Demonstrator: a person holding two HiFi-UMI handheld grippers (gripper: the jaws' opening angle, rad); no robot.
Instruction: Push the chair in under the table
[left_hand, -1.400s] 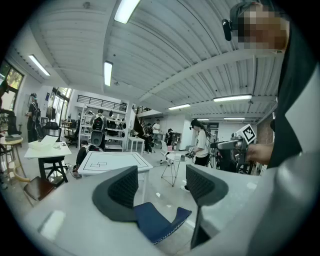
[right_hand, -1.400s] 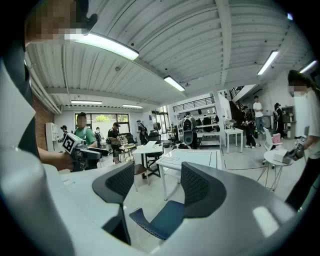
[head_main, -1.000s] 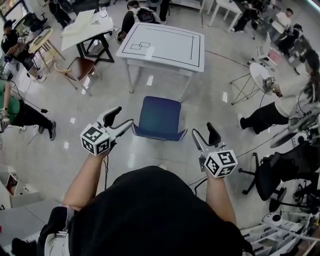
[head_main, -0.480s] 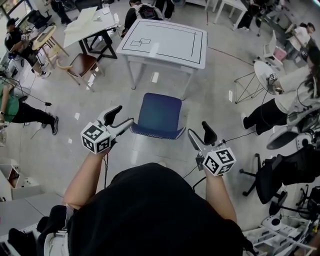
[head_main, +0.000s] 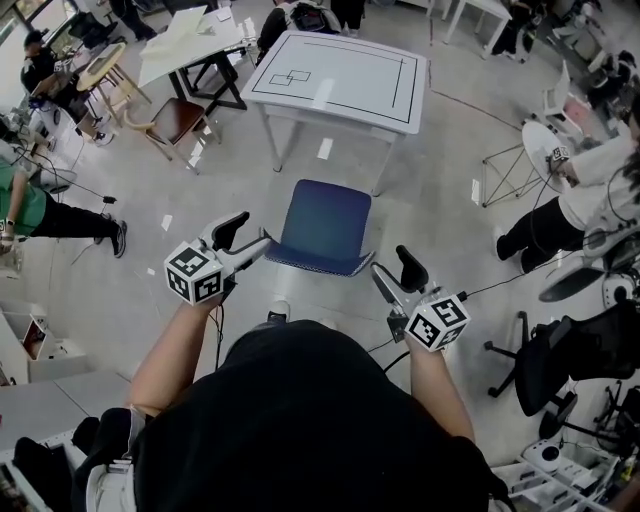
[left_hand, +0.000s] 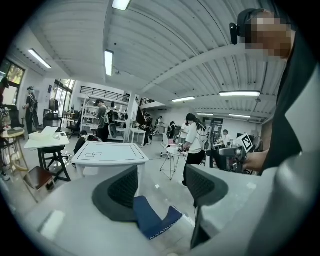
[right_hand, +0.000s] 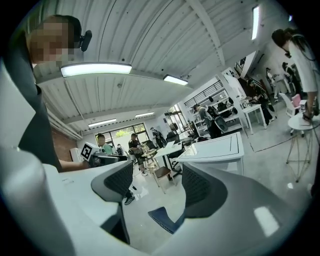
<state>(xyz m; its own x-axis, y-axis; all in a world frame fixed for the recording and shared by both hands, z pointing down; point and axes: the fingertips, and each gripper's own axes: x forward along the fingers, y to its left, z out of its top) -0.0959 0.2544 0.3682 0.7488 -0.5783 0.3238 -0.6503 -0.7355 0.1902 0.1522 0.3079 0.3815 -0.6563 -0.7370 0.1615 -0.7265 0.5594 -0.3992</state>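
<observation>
The chair has a blue seat (head_main: 325, 222) and stands on the floor just short of the white table (head_main: 340, 75), outside it. My left gripper (head_main: 244, 234) is open beside the seat's near left corner. My right gripper (head_main: 393, 270) hangs off the near right corner, its jaws opening with nothing between the pads. In the left gripper view the seat (left_hand: 150, 218) shows low between the open left gripper's (left_hand: 161, 190) jaws, with the table (left_hand: 107, 152) beyond. In the right gripper view a seat corner (right_hand: 167, 218) lies below the right gripper (right_hand: 157, 186). I cannot tell whether either gripper touches the chair.
A brown chair (head_main: 177, 120) and a black-legged table (head_main: 190, 45) stand at the back left. A person sits at the far left (head_main: 30, 215) and another at the right (head_main: 590, 195), by a round white stand (head_main: 548, 150). A black office chair (head_main: 560, 355) is at my right.
Both grippers have come in closer to the chair's near corners. The right one has sunk, rolled and spread its jaws wider. The chair has not visibly moved relative to the table.
</observation>
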